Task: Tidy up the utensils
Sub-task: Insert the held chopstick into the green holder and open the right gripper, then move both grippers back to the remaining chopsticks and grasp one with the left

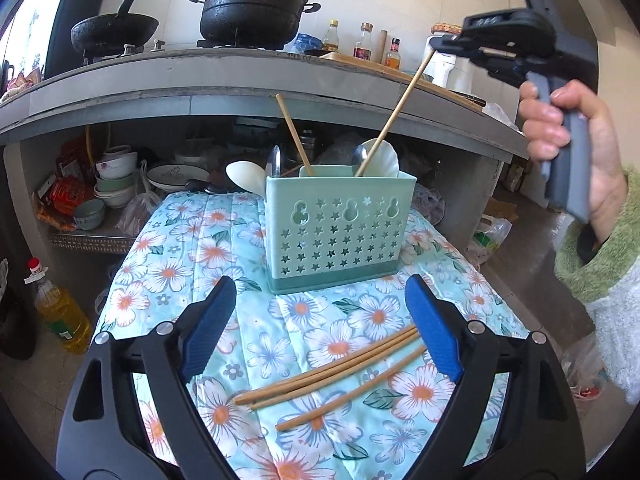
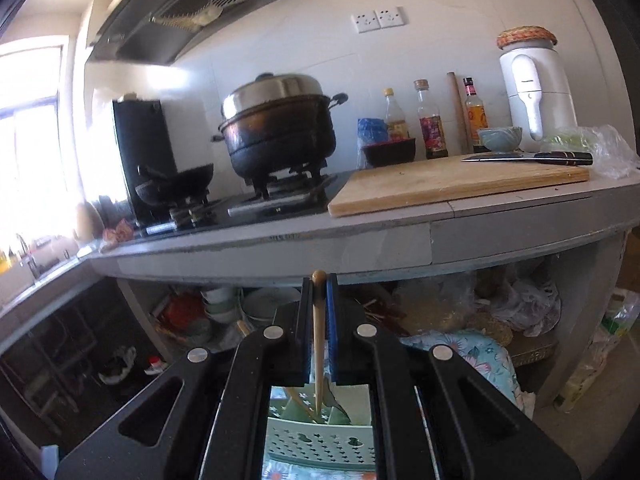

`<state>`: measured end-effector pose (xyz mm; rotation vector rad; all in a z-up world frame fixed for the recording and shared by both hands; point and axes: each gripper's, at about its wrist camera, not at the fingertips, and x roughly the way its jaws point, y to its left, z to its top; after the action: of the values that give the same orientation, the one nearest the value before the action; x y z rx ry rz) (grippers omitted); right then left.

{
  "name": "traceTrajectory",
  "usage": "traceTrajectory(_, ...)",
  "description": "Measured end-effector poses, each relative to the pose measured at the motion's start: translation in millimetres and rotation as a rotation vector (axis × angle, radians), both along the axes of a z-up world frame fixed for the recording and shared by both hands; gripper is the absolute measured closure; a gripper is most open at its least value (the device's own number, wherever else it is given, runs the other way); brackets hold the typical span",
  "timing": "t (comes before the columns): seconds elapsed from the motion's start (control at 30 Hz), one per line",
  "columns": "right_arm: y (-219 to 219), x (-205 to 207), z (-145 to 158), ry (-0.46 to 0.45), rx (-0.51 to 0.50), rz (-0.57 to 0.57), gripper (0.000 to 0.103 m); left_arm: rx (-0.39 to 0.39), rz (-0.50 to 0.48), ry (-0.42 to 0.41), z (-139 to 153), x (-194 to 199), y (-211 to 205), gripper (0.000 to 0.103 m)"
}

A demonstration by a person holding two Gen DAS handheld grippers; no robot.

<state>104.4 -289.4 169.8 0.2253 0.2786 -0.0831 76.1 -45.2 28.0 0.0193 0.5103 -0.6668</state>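
Observation:
A mint-green utensil holder (image 1: 336,232) with star cut-outs stands on a floral cloth (image 1: 256,320); spoons, ladles and one chopstick (image 1: 294,136) stick out of it. My left gripper (image 1: 320,320) hangs open just in front of it, over three loose chopsticks (image 1: 340,372) lying on the cloth. My right gripper (image 2: 319,280) is shut on the top end of another chopstick (image 2: 319,344). That held chopstick (image 1: 394,116) slants down with its tip inside the holder (image 2: 320,444). A hand (image 1: 576,148) carries the right gripper (image 1: 436,46) up at the right.
Behind runs a grey counter (image 1: 240,80) with a black pot (image 1: 252,12), a wok (image 1: 114,32), bottles, a cutting board (image 2: 456,184) and a knife (image 2: 528,157). Bowls and plates (image 1: 120,180) fill the shelf beneath. An oil bottle (image 1: 60,308) stands on the floor at left.

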Motion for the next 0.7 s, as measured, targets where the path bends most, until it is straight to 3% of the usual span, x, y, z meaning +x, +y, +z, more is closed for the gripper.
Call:
traceTrajectory(0.13, 20, 24, -31, 0.114, -0.081, 0.037, 0.096, -0.009, 0.012, 0.02, -3, 5, 3, 0.021)
traceTrajectory(0.27, 27, 38, -54, 0.218, -0.065, 0.079, 0.096, -0.007, 0.018, 0.027, -5, 9, 5, 0.021)
traceTrajectory(0.43, 24, 23, -42, 0.179, -0.014, 0.091, 0.094, 0.003, 0.012, 0.023, -5, 8, 6, 0.02)
traceTrajectory(0.5, 20, 10, -32, 0.143, 0.017, 0.091, 0.087, 0.005, 0.011, 0.022, -6, 7, 6, 0.02)
traceTrajectory(0.7, 1, -44, -20, 0.059, 0.101, 0.075, 0.079, 0.008, -0.016, 0.038, -8, 4, 2, 0.019)
